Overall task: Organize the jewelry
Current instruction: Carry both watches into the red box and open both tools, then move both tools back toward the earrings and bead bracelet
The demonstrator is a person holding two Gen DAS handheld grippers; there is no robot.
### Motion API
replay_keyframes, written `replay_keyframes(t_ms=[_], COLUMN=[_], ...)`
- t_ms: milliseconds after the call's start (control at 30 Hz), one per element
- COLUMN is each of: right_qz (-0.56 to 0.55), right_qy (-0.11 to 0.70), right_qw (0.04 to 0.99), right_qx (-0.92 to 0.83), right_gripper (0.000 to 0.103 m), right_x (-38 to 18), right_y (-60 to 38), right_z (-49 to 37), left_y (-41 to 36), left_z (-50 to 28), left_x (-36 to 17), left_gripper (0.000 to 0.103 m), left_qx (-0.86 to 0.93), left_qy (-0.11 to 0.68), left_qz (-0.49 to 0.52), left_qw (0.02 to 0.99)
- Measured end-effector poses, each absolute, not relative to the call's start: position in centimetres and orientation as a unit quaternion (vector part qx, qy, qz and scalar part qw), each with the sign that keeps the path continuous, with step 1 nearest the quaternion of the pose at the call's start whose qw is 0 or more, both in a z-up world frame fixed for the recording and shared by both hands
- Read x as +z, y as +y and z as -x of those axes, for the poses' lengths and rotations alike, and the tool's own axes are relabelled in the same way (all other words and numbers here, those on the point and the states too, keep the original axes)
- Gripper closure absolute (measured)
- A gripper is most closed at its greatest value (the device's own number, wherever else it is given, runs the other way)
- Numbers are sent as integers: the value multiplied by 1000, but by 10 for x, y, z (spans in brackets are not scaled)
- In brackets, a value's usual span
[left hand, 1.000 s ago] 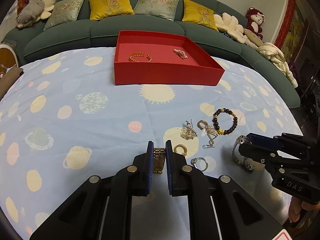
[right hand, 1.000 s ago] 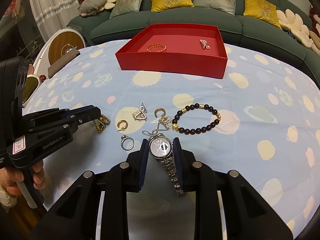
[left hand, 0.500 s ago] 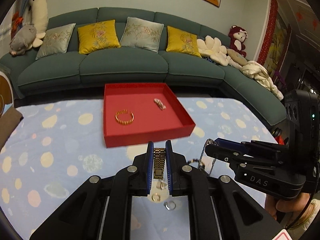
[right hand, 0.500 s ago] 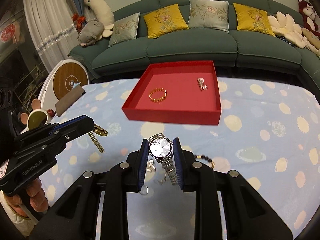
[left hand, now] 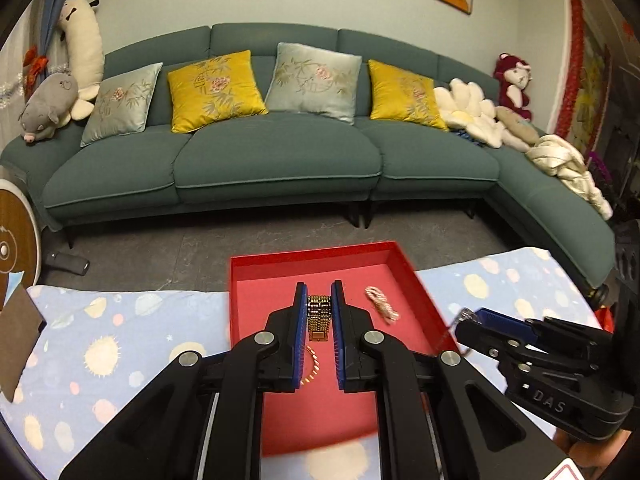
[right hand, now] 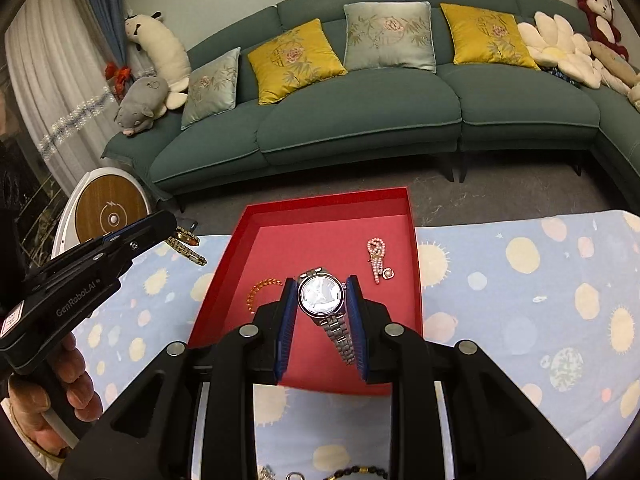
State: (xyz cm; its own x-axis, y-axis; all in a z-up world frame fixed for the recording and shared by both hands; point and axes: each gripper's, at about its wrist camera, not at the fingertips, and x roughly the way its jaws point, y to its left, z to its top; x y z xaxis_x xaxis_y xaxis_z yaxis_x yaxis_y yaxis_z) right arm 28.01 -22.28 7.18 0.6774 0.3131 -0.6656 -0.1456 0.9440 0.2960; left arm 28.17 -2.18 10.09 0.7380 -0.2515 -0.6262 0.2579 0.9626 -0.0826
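Both grippers have carried their loads from the counter to above the red tray (right hand: 415, 248): left gripper (left hand: 319, 312) clamps the gold bracelet (left hand: 319, 317), right gripper (right hand: 321, 300) clamps the silver watch (right hand: 321, 295).

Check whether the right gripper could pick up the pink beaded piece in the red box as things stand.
Probably not yet: the right gripper is shut on the silver watch. The pink beaded piece lies uncovered in the red box, so releasing the watch would free the way.

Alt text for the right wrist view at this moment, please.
The right gripper clamps a silver watch above a red tray holding a gold bangle and pearl brooch; at left, the left gripper holds a gold watch.
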Motion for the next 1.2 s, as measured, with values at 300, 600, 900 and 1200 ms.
replay_keyframes(t_ms=[300, 600, 900, 1200], right_qz=[-105, -84, -78, -63], right_qy=[417, 381, 346, 353], right_qw=[896, 914, 928, 928], right_qx=[107, 108, 115, 96], right_gripper=[79, 67, 67, 55], right_x=[16, 14, 66, 78], right_y=[-222, -213, -220, -231], right_z=[-327, -328, -263, -164], left_y=[-28, -17, 16, 34], left_z=[-350, -364, -285, -168], left_x=[48, 32, 79, 83], left_gripper=[94, 71, 60, 54], left_qx=[-102, -50, -76, -71], left_qy=[367, 369, 355, 357], left_qz=[-18, 23, 49, 31], left_qw=[924, 928, 930, 931])
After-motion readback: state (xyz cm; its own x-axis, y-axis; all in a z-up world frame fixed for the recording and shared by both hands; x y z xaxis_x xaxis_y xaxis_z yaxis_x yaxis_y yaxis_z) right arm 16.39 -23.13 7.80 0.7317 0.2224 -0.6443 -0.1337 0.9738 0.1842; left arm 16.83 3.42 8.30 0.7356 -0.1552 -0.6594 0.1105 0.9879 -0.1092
